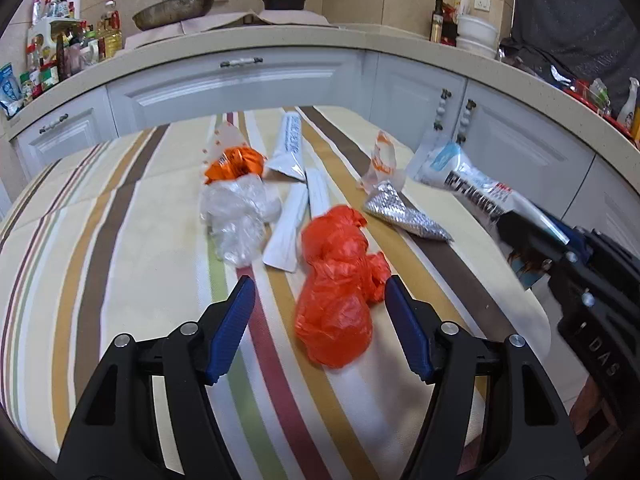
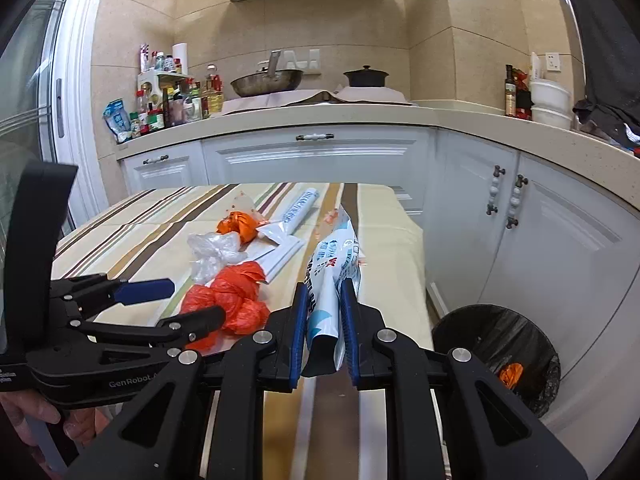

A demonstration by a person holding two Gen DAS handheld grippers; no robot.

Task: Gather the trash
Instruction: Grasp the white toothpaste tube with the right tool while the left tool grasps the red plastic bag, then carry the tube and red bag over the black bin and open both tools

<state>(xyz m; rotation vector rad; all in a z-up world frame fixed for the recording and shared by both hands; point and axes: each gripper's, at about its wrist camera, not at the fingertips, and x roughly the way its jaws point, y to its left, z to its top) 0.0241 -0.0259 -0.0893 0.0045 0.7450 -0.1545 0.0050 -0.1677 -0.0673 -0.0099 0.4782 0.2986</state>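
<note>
Striped-cloth counter (image 1: 120,208): left half bare, right edge drops to a black-lined round trash bin (image 2: 500,356) on the floor. Trash sits mid-counter: crumpled red plastic bag (image 1: 336,300), clear plastic wad (image 1: 236,216), white paper sleeves (image 1: 292,220), silver foil wrapper (image 1: 404,216). Left gripper (image 1: 320,292) spread wide, low, bracketing the red bag. Right gripper (image 2: 322,308) clamps a white-blue printed plastic wrapper (image 2: 332,264) above the right edge.
</note>
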